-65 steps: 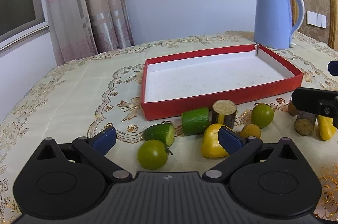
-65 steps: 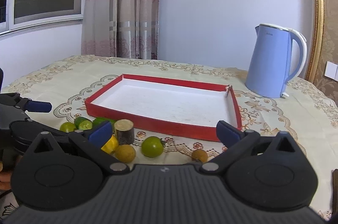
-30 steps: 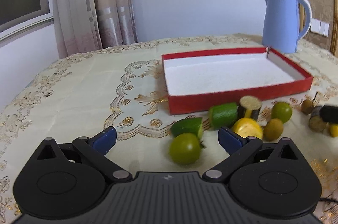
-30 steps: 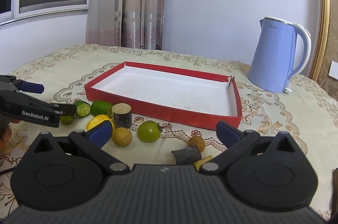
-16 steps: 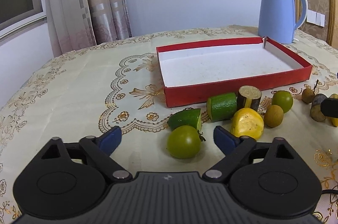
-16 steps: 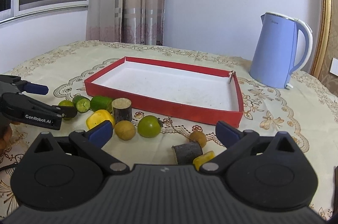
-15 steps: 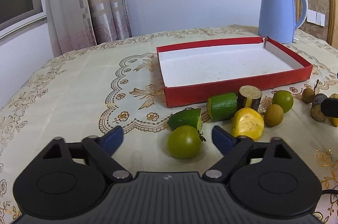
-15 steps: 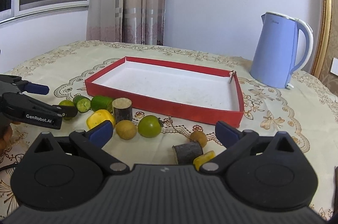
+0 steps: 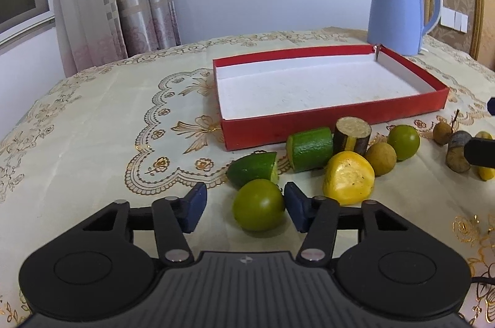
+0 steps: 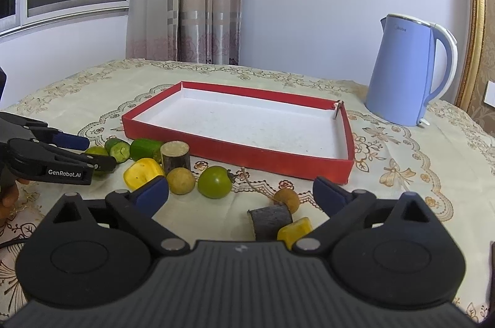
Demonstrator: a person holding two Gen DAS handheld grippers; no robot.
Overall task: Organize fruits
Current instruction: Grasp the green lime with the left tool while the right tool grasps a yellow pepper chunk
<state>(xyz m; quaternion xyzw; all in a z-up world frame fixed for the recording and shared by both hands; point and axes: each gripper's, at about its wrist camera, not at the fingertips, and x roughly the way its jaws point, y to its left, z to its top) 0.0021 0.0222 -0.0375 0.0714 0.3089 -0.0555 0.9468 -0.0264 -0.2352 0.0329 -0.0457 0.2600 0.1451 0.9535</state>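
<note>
Left wrist view: my left tool (image 9: 242, 206) is closing around the round green fruit (image 9: 259, 205) on the tabletop (image 9: 92, 142); the right pad looks to be at its skin, the left pad is clear of it (no grip, then). Behind it lie two cucumber pieces (image 9: 310, 149), a yellow chunk (image 9: 348, 177) and the red tray (image 9: 263, 134).

Right wrist view: my right tool (image 10: 240, 192) stands wide, nothing between its pads; a dark stub (image 10: 269, 222) and a small yellow piece (image 10: 294, 231) lie just ahead. The kettle (image 10: 402, 71) stands beyond the tray.
</note>
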